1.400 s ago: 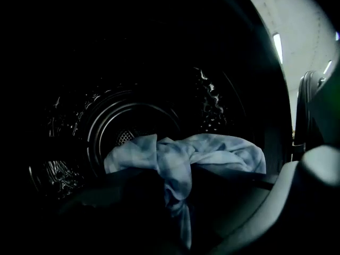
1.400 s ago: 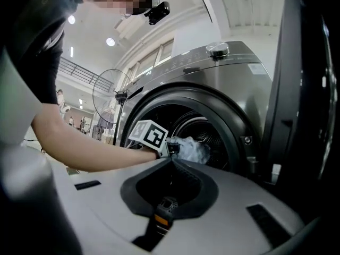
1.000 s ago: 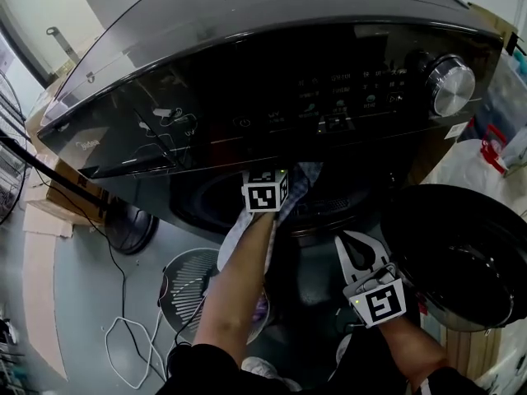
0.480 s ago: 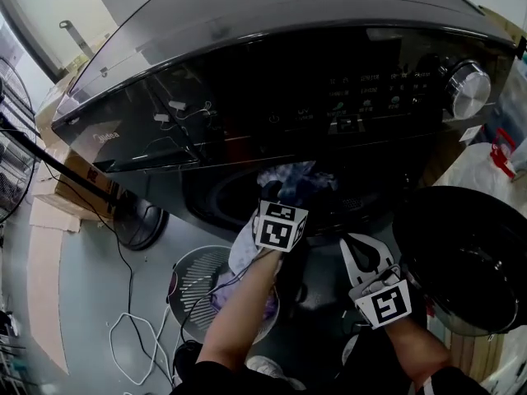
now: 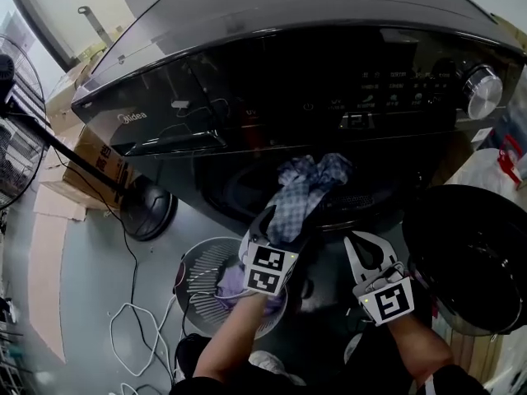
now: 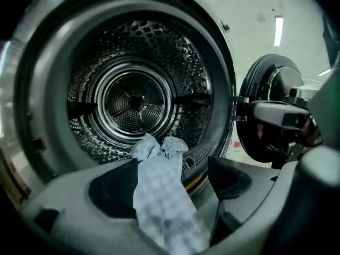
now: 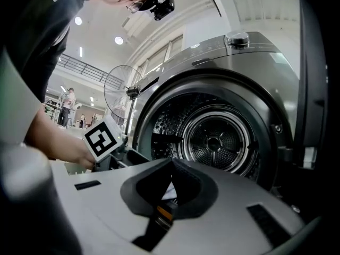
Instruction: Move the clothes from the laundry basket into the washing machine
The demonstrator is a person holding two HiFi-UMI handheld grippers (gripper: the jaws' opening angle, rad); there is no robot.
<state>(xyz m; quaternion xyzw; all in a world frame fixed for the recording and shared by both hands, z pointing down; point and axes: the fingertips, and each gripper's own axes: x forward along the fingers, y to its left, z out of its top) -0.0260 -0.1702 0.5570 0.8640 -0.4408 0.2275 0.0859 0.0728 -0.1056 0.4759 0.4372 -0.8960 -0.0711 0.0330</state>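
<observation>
**A:** What are the left tongs [image 6: 170, 166] doing at the washer [image 5: 247, 72]?

**B:** They are pointing into the washer's round opening, just in front of its lower rim. Their jaws have just been opening and are now standing apart, released. A checked cloth [image 5: 305, 189] is lying between them. It is leaning on one jaw only, and the other jaw is not touching it.

**A:** How far is the cloth reaching?

**B:** Its far end is reaching the lower edge of the washer's opening, in front of the drum [image 6: 135, 100]. The rest is draping back over the tongs.

**A:** And the right tongs [image 7: 171, 166]?

**B:** They are hovering in front of the washer, to the right of the opening and near the open door [image 5: 469, 253]. Their jaws are clenched together and are grasping nothing.

**A:** Where is the basket [image 5: 193, 262] standing?

**B:** It is standing on the floor below the washer's front, under the left arm. A purple garment [image 5: 235, 282] is lying in it.
</observation>
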